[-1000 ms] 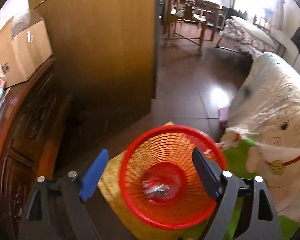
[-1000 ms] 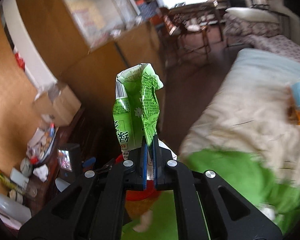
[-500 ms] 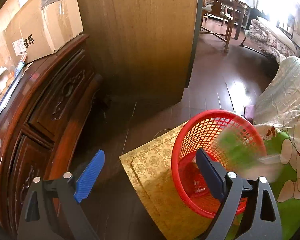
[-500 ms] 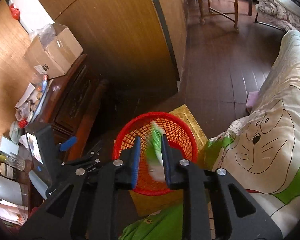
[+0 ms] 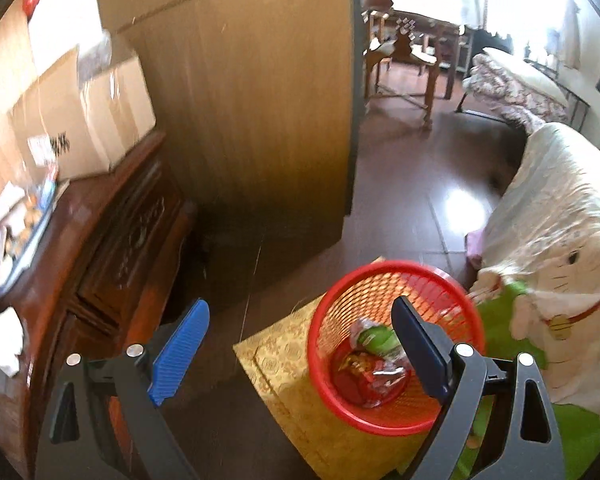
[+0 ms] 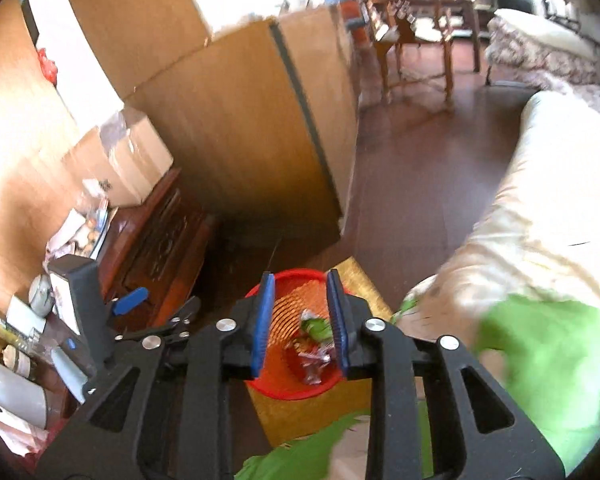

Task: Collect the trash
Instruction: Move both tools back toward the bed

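Note:
A red mesh basket [image 5: 396, 420] stands on a gold patterned box [image 5: 300, 400] beside the bed. Inside it lie a green wrapper [image 5: 380, 338] and red and clear wrappers [image 5: 374, 374]. My left gripper [image 5: 300, 352] is open and empty, with the basket behind its right finger. My right gripper [image 6: 300, 320] is open and empty, held above the basket [image 6: 296, 390]; the green wrapper [image 6: 318, 326] shows between its fingers, down in the basket. The left gripper [image 6: 140, 312] also shows at the left of the right wrist view.
A dark carved wooden cabinet [image 5: 112, 248] at the left carries a cardboard box [image 5: 80, 120] and clutter. A tall wood panel [image 5: 268, 120] stands behind. The bed with a cat-print cover [image 5: 552, 240] is at the right. Dark floor [image 5: 404, 184] leads to chairs [image 5: 404, 52].
My right gripper opened and let go of the green wrapper, which fell into the red basket. The right gripper then drew back from the basket. The left gripper stayed open.

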Tool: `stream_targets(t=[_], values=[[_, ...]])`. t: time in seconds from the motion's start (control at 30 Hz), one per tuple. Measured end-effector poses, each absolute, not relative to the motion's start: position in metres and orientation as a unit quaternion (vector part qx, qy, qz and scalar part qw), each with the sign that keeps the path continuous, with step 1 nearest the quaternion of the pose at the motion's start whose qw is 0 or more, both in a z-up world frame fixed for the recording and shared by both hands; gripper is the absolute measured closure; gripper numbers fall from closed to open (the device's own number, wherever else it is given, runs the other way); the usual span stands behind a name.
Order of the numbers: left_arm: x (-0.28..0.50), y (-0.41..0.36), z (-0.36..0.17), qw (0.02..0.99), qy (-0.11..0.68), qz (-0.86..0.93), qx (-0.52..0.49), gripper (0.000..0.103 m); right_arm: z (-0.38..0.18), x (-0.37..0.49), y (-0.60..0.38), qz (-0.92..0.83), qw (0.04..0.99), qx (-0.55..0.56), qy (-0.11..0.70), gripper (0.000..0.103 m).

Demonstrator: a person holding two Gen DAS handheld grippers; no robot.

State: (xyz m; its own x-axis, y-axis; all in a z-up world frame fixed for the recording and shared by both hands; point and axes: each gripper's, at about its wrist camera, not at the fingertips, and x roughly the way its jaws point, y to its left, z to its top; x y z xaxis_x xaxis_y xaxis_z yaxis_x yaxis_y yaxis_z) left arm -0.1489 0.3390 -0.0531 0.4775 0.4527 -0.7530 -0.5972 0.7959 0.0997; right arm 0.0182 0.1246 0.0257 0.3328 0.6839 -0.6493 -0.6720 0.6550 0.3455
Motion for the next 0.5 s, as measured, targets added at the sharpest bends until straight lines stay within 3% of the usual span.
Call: stream_targets(t=[0.5], values=[[-0.126, 0.200, 0.044, 0.916, 0.337, 0.215, 0.007, 0.006, 0.078, 0.015, -0.071, 0.313, 0.892, 0.132, 0.298, 0.056]])
